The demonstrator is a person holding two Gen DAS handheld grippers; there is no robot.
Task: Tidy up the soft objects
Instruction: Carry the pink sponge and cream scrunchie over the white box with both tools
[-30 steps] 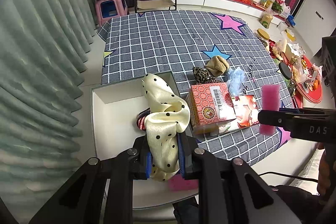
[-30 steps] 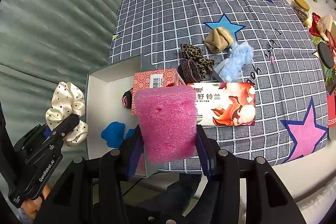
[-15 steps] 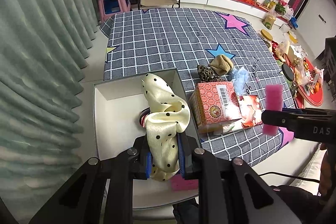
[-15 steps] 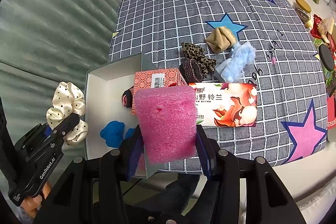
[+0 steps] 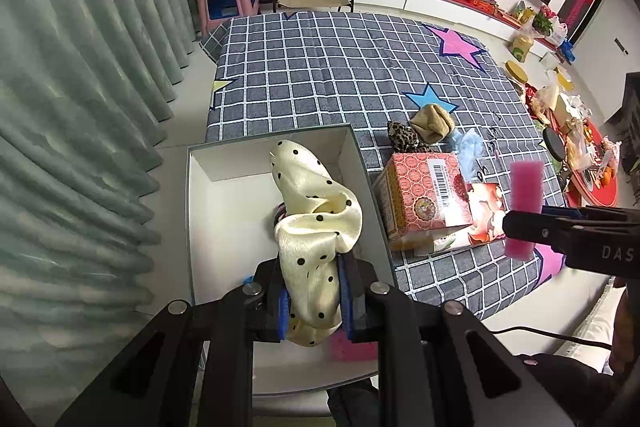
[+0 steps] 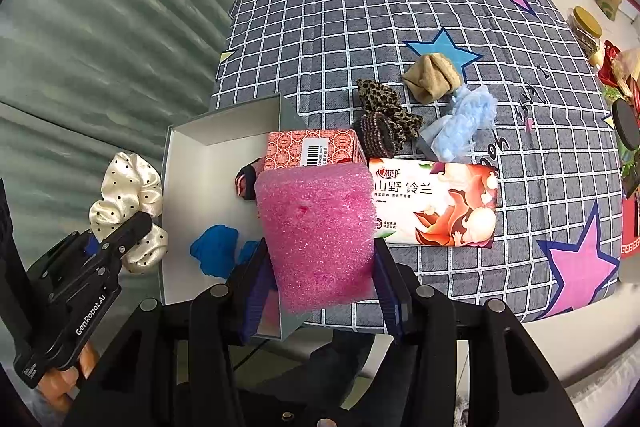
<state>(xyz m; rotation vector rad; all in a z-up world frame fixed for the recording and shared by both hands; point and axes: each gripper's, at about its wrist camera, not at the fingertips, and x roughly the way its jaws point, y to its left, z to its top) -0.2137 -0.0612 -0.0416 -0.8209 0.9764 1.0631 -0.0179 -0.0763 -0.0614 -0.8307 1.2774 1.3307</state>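
Observation:
My left gripper [image 5: 313, 301] is shut on a cream scrunchie with black dots [image 5: 316, 223], held above the open white box [image 5: 224, 211]. In the right wrist view the same scrunchie [image 6: 128, 207] hangs just outside the box's left wall [image 6: 166, 187]. My right gripper [image 6: 320, 283] is shut on a pink sponge block [image 6: 318, 231], over the box's near right corner. A blue soft item [image 6: 214, 251], a dark striped item [image 6: 246, 183] and another pink sponge [image 5: 352, 349] lie inside the box.
On the checked cloth [image 6: 380, 27] right of the box stand a red carton [image 6: 312, 149] and a tissue pack [image 6: 436, 203]. Behind them lie a leopard scrunchie [image 6: 380, 99], a dark knitted one [image 6: 378, 135], a tan sock [image 6: 430, 77] and light blue fluff [image 6: 464, 123].
Both grippers keep their grips. The box and table sit slightly further right and lower in the left wrist view; otherwise nothing has moved.

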